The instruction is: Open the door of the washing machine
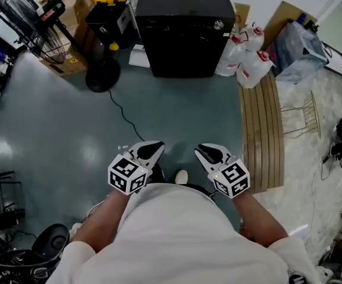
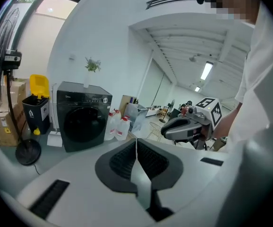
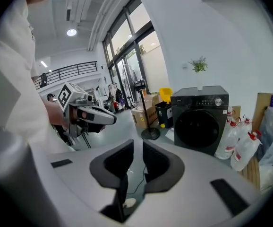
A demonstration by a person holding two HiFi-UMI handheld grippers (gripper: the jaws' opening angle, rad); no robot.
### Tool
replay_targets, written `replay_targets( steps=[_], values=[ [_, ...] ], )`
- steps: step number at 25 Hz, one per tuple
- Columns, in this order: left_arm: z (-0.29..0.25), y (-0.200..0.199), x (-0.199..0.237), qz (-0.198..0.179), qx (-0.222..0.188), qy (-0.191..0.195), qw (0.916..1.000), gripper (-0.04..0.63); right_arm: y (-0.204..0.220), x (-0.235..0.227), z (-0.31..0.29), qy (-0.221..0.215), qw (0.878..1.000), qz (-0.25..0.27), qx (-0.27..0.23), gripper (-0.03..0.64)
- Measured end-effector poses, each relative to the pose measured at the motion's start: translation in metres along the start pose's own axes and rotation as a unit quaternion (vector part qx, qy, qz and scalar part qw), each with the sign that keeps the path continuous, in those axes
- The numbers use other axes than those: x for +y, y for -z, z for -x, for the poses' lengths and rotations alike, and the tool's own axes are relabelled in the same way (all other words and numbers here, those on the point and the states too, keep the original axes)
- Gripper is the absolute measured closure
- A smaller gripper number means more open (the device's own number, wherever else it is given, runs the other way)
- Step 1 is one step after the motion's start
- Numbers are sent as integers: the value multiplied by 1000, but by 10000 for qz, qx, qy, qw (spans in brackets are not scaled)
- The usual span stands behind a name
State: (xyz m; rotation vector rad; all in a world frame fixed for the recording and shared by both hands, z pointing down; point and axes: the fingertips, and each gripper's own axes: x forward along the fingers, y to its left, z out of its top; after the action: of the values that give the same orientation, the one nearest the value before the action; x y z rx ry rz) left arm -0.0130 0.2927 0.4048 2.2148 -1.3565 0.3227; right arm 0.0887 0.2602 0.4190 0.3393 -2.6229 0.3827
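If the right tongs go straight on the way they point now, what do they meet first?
Probably the grey floor short of the washing machine, since the right tongs tilt downward; depth is unclear.

Grey-green floor, white wall, standing fan
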Motion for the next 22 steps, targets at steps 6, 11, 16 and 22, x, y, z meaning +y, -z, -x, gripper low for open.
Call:
replay_targets(
  steps=[6, 11, 16, 22],
  values=[
    [-26, -17, 20, -336, 159, 82, 9993, 575, -7, -20, -3, 124, 9997, -167, -93, 546],
    [-72, -38, 76, -513, 158, -1, 9986, 559, -18, -56, -12, 385, 9990, -203, -73, 534],
    [-118, -59, 172, -362, 292, -90, 9989, 528, -40, -105, -35, 884, 9949, -477, 55, 533],
    [-174, -88, 309, -666, 642, -305, 9953, 528, -72, -156, -79, 1290, 9876, -840, 301, 542]
  ],
)
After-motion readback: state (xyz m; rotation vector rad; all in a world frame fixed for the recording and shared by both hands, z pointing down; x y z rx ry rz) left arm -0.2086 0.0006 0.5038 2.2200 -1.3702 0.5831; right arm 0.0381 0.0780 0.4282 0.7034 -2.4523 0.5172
